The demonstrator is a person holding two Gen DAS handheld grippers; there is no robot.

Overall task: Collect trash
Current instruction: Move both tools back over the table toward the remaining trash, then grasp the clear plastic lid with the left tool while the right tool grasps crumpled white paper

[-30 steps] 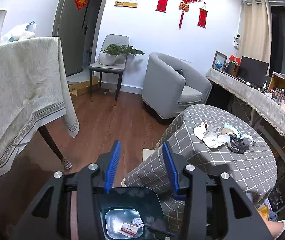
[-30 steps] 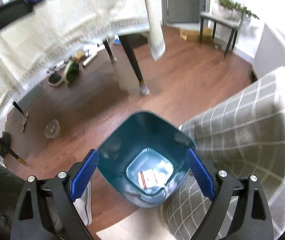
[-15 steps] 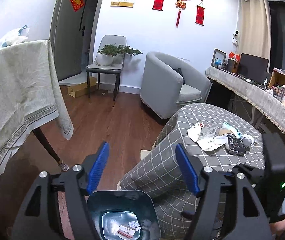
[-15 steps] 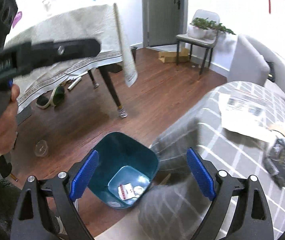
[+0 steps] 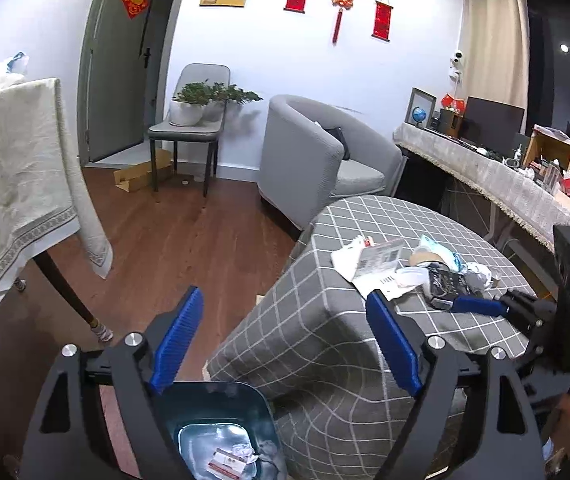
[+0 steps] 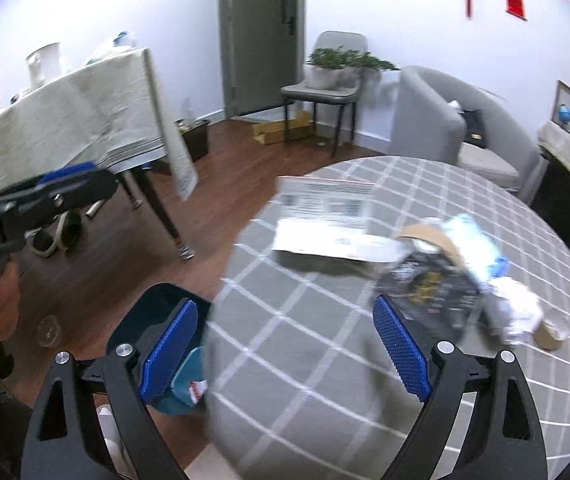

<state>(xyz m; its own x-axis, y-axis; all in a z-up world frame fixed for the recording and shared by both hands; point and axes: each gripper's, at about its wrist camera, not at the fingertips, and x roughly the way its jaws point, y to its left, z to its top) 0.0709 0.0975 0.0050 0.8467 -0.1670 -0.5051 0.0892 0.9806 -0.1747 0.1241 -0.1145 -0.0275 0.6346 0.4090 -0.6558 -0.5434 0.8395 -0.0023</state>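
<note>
The heap of crumpled paper and wrapper trash (image 6: 425,256) lies on the grey checked desk (image 6: 325,360), ahead and right of the right gripper (image 6: 285,354), the nearer one; both grippers' fingers gape wide, empty.

No text is legible; print on the table's papers (image 5: 381,258) is too blurred.
</note>
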